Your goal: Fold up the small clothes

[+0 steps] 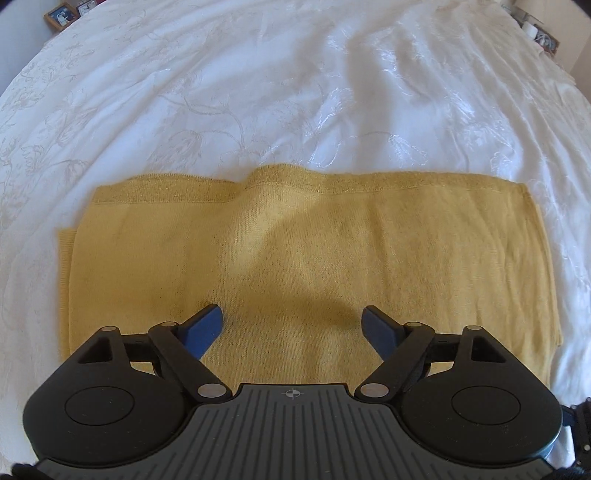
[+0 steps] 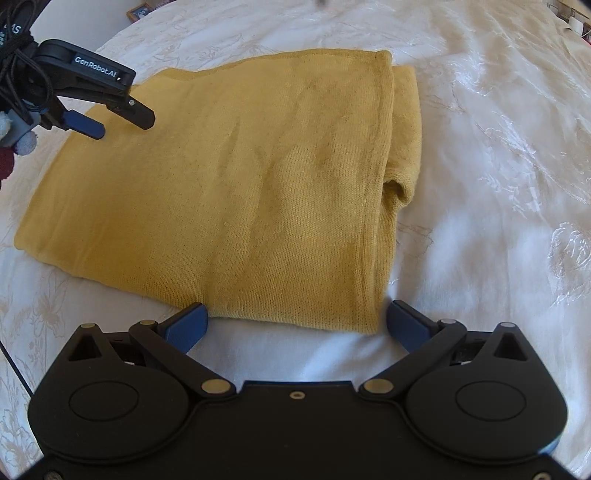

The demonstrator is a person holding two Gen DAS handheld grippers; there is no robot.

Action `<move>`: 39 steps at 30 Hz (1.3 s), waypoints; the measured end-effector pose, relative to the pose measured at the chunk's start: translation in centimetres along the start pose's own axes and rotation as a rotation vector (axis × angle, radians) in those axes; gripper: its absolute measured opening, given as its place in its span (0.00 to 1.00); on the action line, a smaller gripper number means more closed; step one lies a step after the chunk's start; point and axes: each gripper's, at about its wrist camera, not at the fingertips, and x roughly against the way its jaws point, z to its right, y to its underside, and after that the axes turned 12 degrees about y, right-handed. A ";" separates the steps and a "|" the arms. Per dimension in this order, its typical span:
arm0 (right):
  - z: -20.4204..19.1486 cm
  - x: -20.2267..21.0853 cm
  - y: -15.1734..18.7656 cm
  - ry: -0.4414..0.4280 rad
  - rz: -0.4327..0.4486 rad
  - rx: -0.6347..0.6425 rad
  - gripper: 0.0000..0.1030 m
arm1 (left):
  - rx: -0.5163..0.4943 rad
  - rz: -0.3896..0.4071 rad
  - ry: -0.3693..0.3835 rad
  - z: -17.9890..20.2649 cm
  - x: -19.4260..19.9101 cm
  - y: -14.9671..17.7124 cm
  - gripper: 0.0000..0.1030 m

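A mustard-yellow knit garment point(image 1: 314, 251) lies folded into a flat rectangle on the white bedspread point(image 1: 258, 92). My left gripper point(image 1: 291, 325) is open and empty, hovering over the garment's near edge. In the right wrist view the garment point(image 2: 240, 192) shows a folded layer along its right side. My right gripper point(image 2: 297, 323) is open and empty, its fingers either side of the garment's near corner over the bedspread point(image 2: 480, 184). The left gripper point(image 2: 122, 118) also shows there, open above the garment's far left corner.
A framed photo point(image 1: 61, 14) stands beyond the bed's far left edge. Small items point(image 1: 535, 31) sit at the far right corner. Dark cables point(image 2: 18, 66) hang by the left gripper. The embroidered bedspread spreads wide around the garment.
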 end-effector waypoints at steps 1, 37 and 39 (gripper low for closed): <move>0.0 0.0 0.1 -0.001 0.002 0.000 1.00 | -0.001 -0.013 -0.012 0.0 -0.5 -0.2 0.80; 8.4 -0.1 -2.5 -0.267 -0.101 -0.409 0.99 | -0.004 -0.087 -0.018 0.8 1.0 6.3 0.87; 9.6 -0.3 -3.3 -0.262 -0.081 -0.439 0.99 | 0.013 -0.106 -0.018 0.3 0.6 7.8 0.91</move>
